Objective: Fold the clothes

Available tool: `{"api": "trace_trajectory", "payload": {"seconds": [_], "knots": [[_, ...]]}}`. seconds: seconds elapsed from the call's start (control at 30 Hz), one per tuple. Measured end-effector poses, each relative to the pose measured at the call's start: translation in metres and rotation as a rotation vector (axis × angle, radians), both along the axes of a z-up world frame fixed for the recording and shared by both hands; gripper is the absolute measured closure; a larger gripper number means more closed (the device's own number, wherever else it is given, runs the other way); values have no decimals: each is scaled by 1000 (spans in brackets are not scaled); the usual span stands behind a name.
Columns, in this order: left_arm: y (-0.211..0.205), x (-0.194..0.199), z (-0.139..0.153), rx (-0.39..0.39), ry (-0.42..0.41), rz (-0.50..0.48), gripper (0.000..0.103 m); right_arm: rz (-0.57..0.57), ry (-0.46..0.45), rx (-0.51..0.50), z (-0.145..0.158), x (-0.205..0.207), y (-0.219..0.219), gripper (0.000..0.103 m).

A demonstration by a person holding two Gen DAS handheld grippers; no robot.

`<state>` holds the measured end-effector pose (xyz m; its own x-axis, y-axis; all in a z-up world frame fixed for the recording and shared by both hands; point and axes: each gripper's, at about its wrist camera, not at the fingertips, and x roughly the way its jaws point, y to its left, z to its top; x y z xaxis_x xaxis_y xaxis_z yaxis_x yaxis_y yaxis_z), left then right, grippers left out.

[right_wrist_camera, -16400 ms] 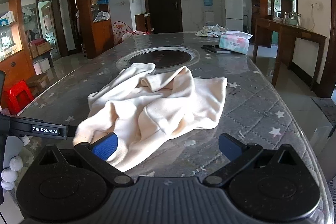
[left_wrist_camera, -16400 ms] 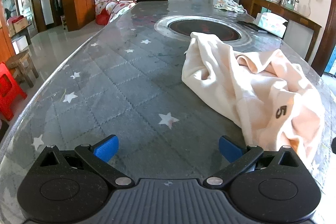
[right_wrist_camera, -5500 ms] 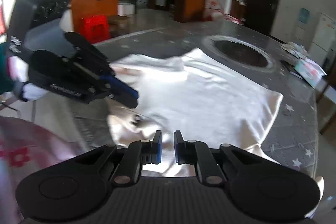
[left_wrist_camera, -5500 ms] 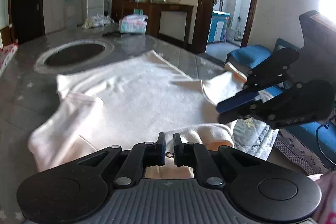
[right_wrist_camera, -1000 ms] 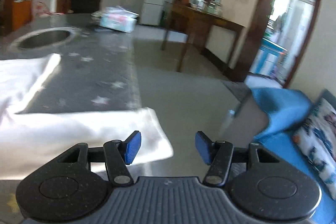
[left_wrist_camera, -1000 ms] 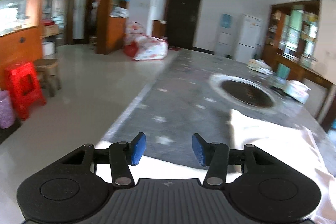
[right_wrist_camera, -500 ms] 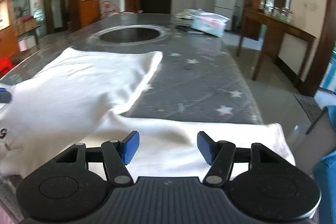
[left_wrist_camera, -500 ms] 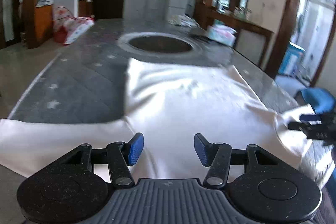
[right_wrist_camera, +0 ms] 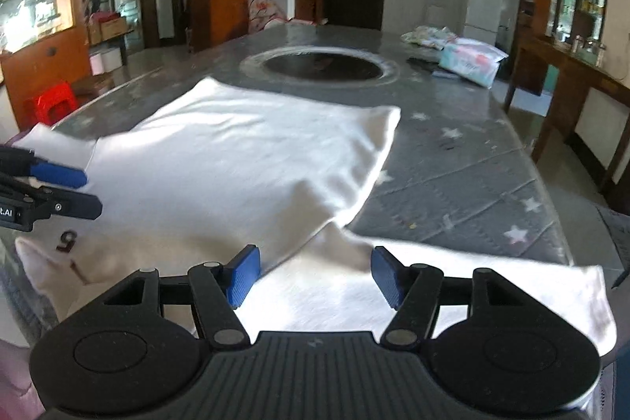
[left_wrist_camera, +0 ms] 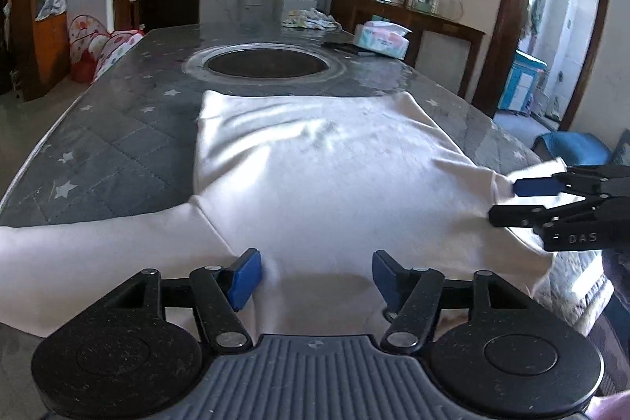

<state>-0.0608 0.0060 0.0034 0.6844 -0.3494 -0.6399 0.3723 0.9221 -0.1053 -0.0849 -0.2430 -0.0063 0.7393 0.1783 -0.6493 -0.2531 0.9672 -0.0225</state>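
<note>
Both tools open, jaws just widened, nothing gripped: left tool (left_wrist_camera: 315, 276) and right tool (right_wrist_camera: 315, 272) over sweatshirt (left_wrist_camera: 315, 160). Pinch each sleeve (right_wrist_camera: 472, 286) near the shoulder seam, fold inward evenly.

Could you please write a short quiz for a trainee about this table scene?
1. True or false: the shirt lies spread flat on the table, sleeves out to both sides.
2. What stands beyond the shirt, near the table's far right edge? A) tissue pack B) kettle C) laptop
3. Fill in: each gripper's blue jaws stand ____, with nothing pinched between them.

Key:
1. True; the left gripper is over one shoulder and the right gripper over the other.
2. A, the tissue pack.
3. Open.
</note>
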Motion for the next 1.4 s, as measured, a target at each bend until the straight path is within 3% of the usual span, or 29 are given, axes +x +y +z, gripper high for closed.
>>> {"api": "trace_trajectory", "payload": {"seconds": [0.1,0.27,0.37,0.63,0.7,1.0,1.23,1.4], "knots": [[-5,-6,1,13,-5,-34,35,9,-4,-7,2,-1,3,39],[-10,-6,4,-36,-10,-73,38,86,-23,-5,18,9,13,39],[-15,-7,0,-64,-1,-114,51,143,-16,12,29,27,20,39],[-13,-16,-7,-134,-4,-223,53,296,29,-3,62,114,61,40],[-9,-13,-8,-161,5,-231,53,323,57,1,65,138,76,45],[4,-4,-12,-252,41,-258,53,343,216,-28,32,235,146,55],[7,-1,-16,-284,50,-273,52,348,275,-72,12,264,179,57],[7,-1,-17,-291,47,-282,52,314,242,-87,8,272,194,57]]}}
